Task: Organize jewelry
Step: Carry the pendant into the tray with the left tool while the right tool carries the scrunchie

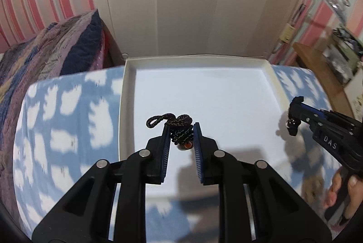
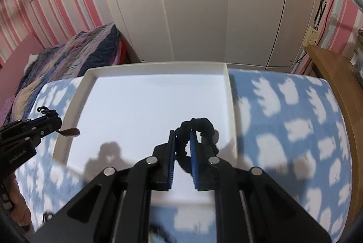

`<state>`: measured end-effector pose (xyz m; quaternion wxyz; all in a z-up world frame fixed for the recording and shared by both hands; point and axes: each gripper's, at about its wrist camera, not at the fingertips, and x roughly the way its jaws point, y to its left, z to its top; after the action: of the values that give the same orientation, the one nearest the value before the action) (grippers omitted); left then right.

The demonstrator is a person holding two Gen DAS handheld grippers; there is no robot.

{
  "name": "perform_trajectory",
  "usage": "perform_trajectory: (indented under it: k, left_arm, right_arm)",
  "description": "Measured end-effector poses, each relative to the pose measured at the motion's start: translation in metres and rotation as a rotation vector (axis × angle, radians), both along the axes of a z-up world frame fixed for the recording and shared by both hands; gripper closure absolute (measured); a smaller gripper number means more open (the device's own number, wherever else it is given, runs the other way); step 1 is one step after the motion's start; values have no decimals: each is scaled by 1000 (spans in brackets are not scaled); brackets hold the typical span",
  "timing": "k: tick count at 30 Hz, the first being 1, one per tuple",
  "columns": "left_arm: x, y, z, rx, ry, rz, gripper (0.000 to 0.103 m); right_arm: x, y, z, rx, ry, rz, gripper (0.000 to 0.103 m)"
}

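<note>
Left fingers [image 1: 166, 143] pinch a bunched black cord necklace [image 1: 179, 129], pendant hanging downward; right fingers [image 2: 193, 147] pinch a black scrunchie [image 2: 199, 125].

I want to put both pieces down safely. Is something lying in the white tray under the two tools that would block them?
Nothing visible blocks them. The white tray is bare under the left tool holding the black cord necklace and the right tool holding the black piece.

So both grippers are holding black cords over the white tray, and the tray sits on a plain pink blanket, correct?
Not quite: the blanket is blue with white cloud shapes, as the right wrist view shows. The rest holds: the left gripper and right gripper each hold a black cord over the white tray.
</note>
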<state>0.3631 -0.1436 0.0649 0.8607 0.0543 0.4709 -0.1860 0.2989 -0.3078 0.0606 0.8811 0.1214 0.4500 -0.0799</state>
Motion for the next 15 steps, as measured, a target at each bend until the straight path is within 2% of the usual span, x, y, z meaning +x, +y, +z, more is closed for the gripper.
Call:
perform_trajectory:
  k: [3, 6, 12, 15]
  left_arm:
    - [37, -10, -12, 12, 19, 32, 85]
    - [67, -19, -21, 38, 5, 47, 85]
    - [109, -21, -35, 45, 21, 80, 85]
    - [121, -20, -42, 47, 17, 94, 85]
  right_arm:
    - [32, 2, -10, 1, 19, -1, 91]
    - [69, 8, -18, -16, 31, 9, 91]
    - [120, 12, -33, 20, 58, 10, 91]
    - [138, 19, -38, 2, 65, 30, 91]
